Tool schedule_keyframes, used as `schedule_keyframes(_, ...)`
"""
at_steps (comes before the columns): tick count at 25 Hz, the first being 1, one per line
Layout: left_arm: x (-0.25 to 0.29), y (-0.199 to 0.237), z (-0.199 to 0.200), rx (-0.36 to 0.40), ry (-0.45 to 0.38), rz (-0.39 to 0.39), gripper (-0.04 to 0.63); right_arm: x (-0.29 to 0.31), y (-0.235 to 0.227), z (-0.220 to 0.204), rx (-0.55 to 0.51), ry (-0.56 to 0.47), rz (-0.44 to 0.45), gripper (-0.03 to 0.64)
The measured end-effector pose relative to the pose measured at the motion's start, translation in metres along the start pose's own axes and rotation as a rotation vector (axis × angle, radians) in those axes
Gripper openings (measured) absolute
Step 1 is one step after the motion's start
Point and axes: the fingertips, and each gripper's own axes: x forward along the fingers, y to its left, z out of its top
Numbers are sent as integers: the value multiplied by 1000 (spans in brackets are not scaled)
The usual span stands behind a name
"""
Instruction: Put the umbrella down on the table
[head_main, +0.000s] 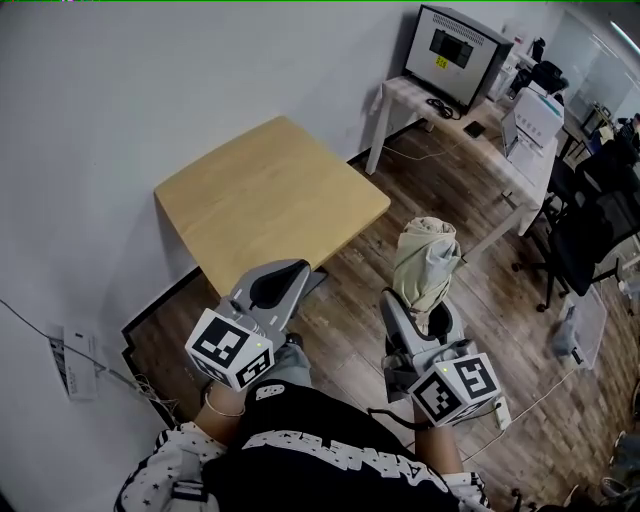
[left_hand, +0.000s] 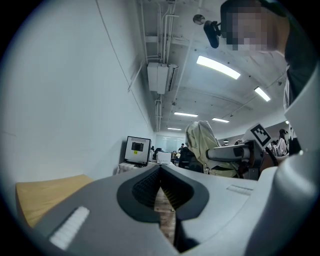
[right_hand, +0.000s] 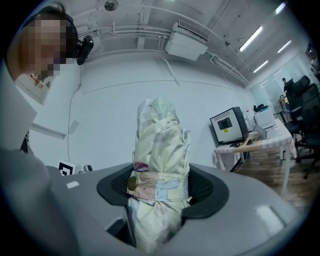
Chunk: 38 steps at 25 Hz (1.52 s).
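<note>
A folded pale cream umbrella (head_main: 427, 263) with a snap strap stands upright in my right gripper (head_main: 420, 318), which is shut on it. In the right gripper view the umbrella (right_hand: 160, 165) fills the middle between the jaws, its brass snap facing left. The light wooden table (head_main: 268, 200) lies ahead and to the left, against the white wall. My left gripper (head_main: 272, 288) hovers near the table's front corner, jaws closed with nothing between them. From the left gripper view the umbrella (left_hand: 207, 147) shows at right, beyond my left gripper (left_hand: 161, 187).
A white desk (head_main: 470, 130) with a monitor (head_main: 455, 45) stands at the back right, office chairs (head_main: 590, 220) beyond it. A power strip (head_main: 75, 362) and cables lie on the floor at left. Wooden floor lies under both grippers.
</note>
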Motion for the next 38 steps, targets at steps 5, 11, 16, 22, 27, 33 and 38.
schedule_keyframes(5, 34, 44, 3, -19, 6, -8, -8, 52, -17, 9, 2, 17, -17, 293)
schedule_keyframes(11, 52, 71, -5, -35, 15, -4, -8, 88, -22, -4, 10, 72, 0, 293)
schedule_keyframes(16, 62, 90, -7, -29, 27, -5, -8, 115, -31, -4, 19, 95, -12, 293)
schedule_keyframes(22, 70, 123, -7, -44, 35, 26, -8, 145, -30, -3, 20, 122, 16, 293)
schedule_keyframes(27, 74, 146, -3, -33, 31, 39, -8, 169, -29, -5, 16, 140, 19, 293)
schedule_keyframes(33, 79, 174, 3, -39, 24, 41, -8, 203, -21, -2, 6, 150, 38, 293)
schedule_keyframes(38, 75, 209, -1, -49, 21, 71, -8, 230, -13, -11, 0, 173, 45, 293)
